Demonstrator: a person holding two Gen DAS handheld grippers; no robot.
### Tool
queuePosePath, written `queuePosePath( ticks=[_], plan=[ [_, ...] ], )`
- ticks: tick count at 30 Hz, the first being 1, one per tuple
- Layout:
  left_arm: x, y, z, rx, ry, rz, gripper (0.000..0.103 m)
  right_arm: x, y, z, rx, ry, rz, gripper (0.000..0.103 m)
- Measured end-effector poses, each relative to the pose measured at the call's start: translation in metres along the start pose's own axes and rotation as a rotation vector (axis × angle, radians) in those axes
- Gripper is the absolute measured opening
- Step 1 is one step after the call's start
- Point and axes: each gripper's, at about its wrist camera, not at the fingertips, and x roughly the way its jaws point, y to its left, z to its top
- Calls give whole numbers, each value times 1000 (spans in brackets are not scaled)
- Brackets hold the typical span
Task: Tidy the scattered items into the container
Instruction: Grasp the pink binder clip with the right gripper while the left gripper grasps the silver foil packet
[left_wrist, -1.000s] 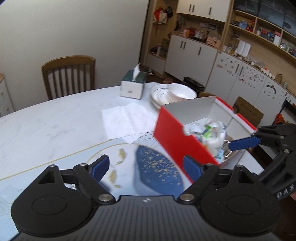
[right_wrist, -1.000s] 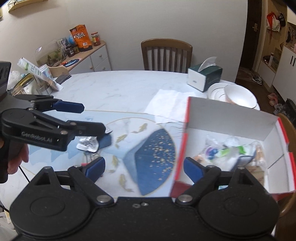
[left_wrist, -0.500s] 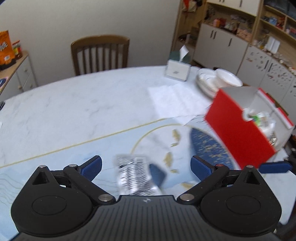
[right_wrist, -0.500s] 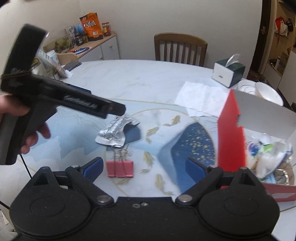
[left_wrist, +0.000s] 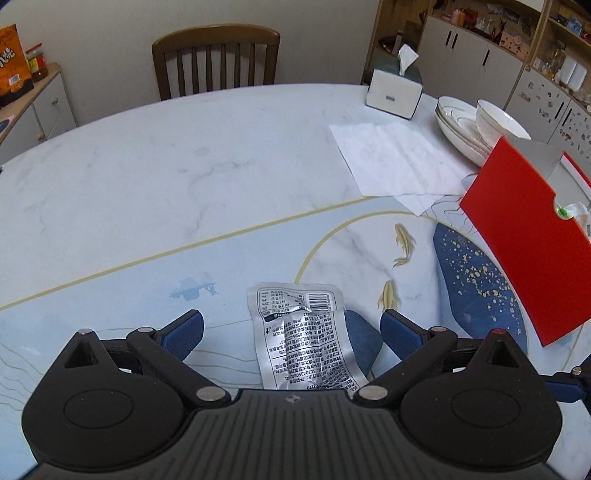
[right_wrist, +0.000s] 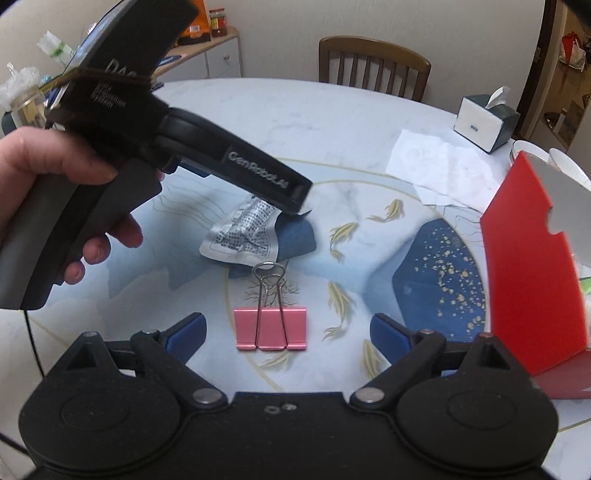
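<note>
in the left wrist view the left gripper (left_wrist: 291, 328) filled the bottom of the frame, its blue fingers wide apart and clear of the silver packet (left_wrist: 304, 338), which lay flat on the table (left_wrist: 147, 192) between them, printed side up, over a dark blue patch of the table's pattern. in the right wrist view the right gripper (right_wrist: 288, 332) sat at the bottom too, fingers spread with nothing gripped; the pink clip (right_wrist: 270, 328) lay on the table between them, touching neither, its wire handles pointing away up the frame. just past the clip was the same packet, crumpled, with the tip of the left gripper over its far edge; whether it touched could not be told. a hand (right_wrist: 55, 206) at the left edge held that gripper's handle. the red box (right_wrist: 532, 288) stood at the right edge of both views, open, with some wrappers showing inside over its notched wall. beyond it, toward the upper right, lay a sheet of white paper (left_wrist: 399, 158), then stacked plates (left_wrist: 458, 125) with a bowl (left_wrist: 498, 122), and a tissue box (left_wrist: 393, 88). a wooden chair (left_wrist: 216, 61) stood at the far side of the table, top centre, and a sideboard (right_wrist: 210, 55) with snack bags was in the upper left.
</note>
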Motion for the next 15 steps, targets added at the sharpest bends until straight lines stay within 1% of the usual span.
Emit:
queuePosePath(
  ticks=[8,15],
  plan=[
    [16,-3,-1,16,33,9,102,20,4,-2,-19,25,-18,93],
    [23,-5,-3,5,44,12,102,32,8,-3,-32,46,-20,88]
  ],
)
